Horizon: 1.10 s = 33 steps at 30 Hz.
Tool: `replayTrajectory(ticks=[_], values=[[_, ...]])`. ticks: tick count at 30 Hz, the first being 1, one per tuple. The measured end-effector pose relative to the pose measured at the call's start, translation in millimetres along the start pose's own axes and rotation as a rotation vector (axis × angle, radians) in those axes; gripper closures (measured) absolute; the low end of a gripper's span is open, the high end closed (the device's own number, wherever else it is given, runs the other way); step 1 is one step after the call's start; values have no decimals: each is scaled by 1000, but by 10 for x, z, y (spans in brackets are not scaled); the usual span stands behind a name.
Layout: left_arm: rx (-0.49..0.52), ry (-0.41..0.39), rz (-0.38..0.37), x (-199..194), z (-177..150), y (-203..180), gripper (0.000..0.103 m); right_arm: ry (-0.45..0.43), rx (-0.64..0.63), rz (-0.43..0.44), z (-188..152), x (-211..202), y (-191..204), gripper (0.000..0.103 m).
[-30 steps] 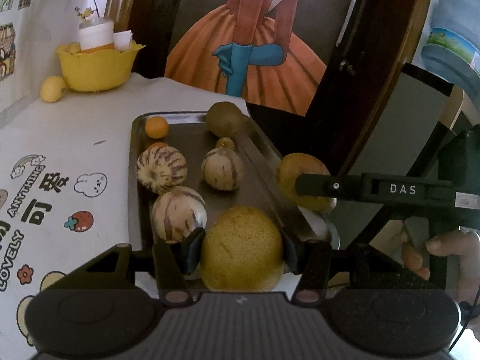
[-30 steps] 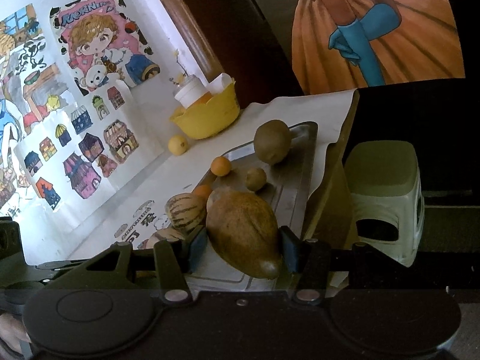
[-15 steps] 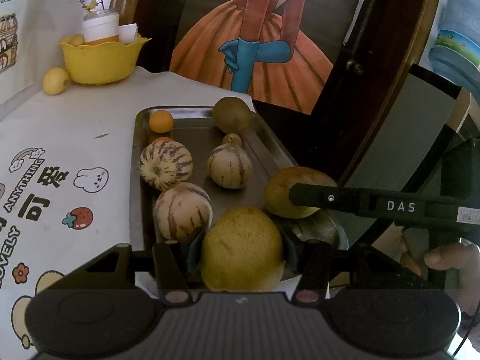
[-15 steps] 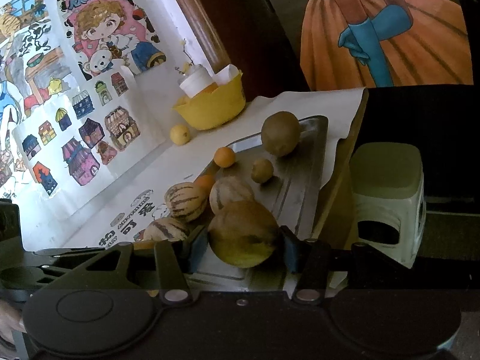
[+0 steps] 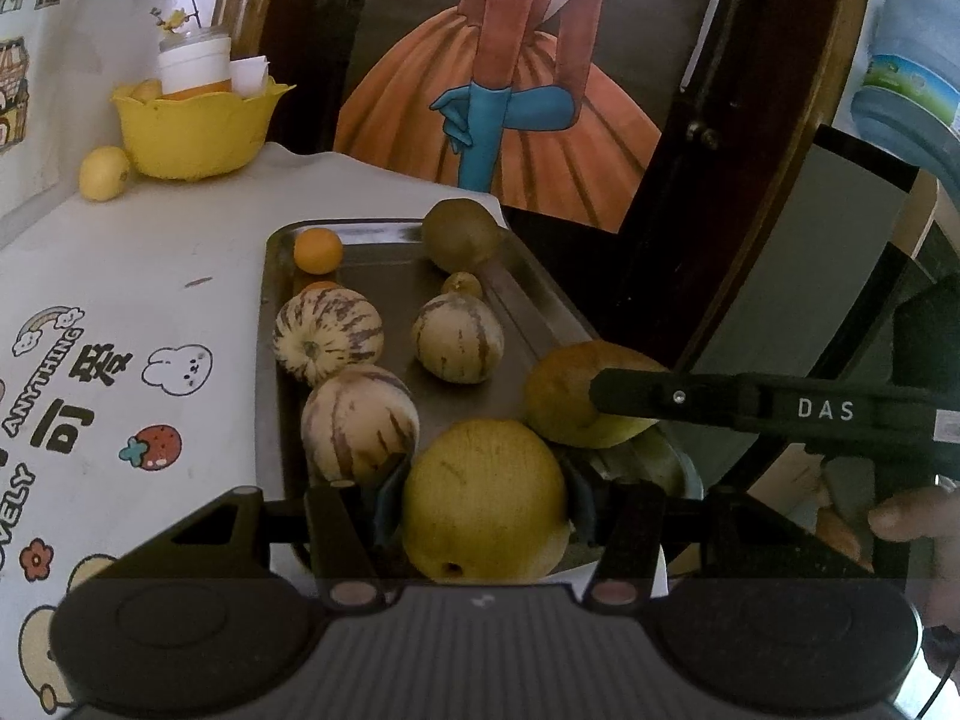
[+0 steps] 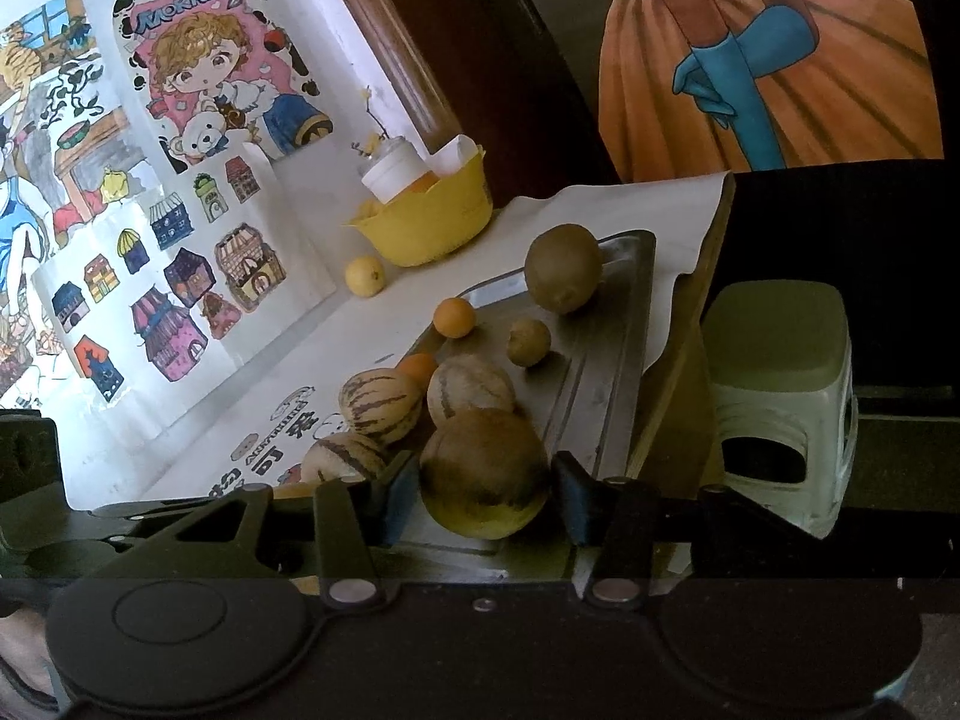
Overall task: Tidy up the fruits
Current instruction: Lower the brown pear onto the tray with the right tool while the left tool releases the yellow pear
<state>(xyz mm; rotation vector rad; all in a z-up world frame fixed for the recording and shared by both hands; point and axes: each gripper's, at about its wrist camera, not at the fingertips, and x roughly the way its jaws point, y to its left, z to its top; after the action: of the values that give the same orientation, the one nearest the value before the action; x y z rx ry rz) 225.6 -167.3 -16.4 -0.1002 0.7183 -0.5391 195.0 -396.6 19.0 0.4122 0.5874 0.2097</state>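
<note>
Left wrist view: left tongs (image 5: 483, 495) clenched on yellow pear (image 5: 485, 498), right tongs (image 6: 483, 489) closing around brownish fruit (image 6: 485, 473) over tray (image 5: 273, 324); placing step, next needs a free spot ahead.

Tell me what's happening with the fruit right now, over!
Left gripper clamped on a yellow pear. Right gripper closing on a brownish pear, both over the metal tray. Striped melons crowd close.

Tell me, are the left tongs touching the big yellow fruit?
Touching. The left wrist view shows the left tongs with both blue pads pressed against the sides of the big yellow fruit, with no gap.
</note>
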Motion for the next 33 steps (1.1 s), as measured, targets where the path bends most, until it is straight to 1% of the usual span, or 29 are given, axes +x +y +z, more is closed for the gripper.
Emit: replayTrajectory(ticks=[8, 13, 19, 29, 33], values=[[-15, 3, -3, 5, 2, 16, 44, -1, 17, 9, -17, -40, 9, 53], [-19, 14, 10, 14, -3, 18, 43, 0, 47, 13, -32, -59, -21, 53], [-25, 21, 16, 12, -22, 20, 42, 1, 53, 13, -37, -69, -25, 53], [-21, 26, 19, -45, -27, -22, 42, 6, 77, 0, -92, -145, -29, 53], [-18, 18, 17, -112, -34, -32, 37, 7, 86, -7, -114, -162, -1, 52]])
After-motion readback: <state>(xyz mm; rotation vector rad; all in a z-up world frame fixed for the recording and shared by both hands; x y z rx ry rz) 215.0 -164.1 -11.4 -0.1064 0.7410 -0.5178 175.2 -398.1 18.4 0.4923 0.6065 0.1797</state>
